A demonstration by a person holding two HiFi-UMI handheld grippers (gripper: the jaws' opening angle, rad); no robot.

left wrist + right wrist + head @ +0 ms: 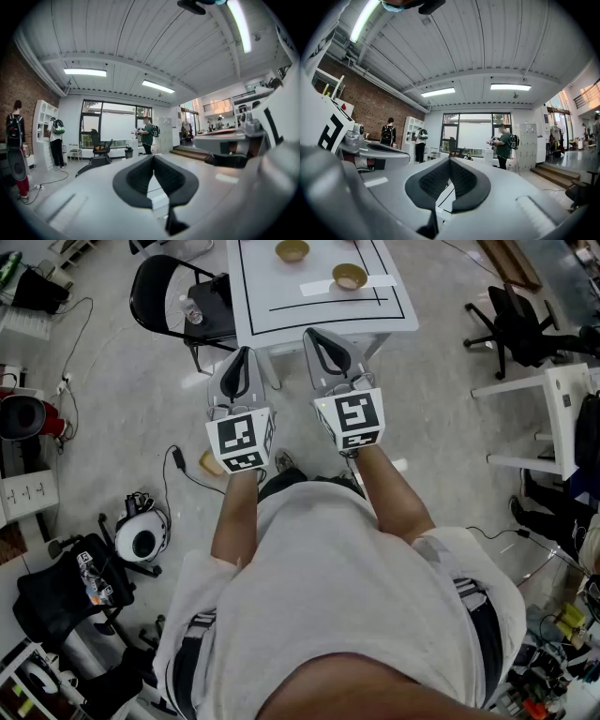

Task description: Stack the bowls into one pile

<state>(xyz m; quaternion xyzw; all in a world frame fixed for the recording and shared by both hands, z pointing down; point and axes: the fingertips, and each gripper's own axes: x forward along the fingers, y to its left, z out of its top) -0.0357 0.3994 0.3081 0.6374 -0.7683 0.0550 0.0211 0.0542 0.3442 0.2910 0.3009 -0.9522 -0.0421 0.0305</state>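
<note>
Jaws on both the left gripper (246,354) and the right gripper (319,338) were pressed together on nothing, held out level in front of the person. Ahead, the far tan round bowl (292,250) and near tan round bowl (350,276) sat apart, unstacked, on the white black-lined table (262,282). Likely slip-up: reaching in with jaws closed would probably just shove a bowl across that smooth-looking top.

Bright ceiling strip lights (85,71), window glare, fisheye edge warping, sharp focus.

Left bowl (292,250), right bowl (349,276) tan; table (281,282) white, black lines.
</note>
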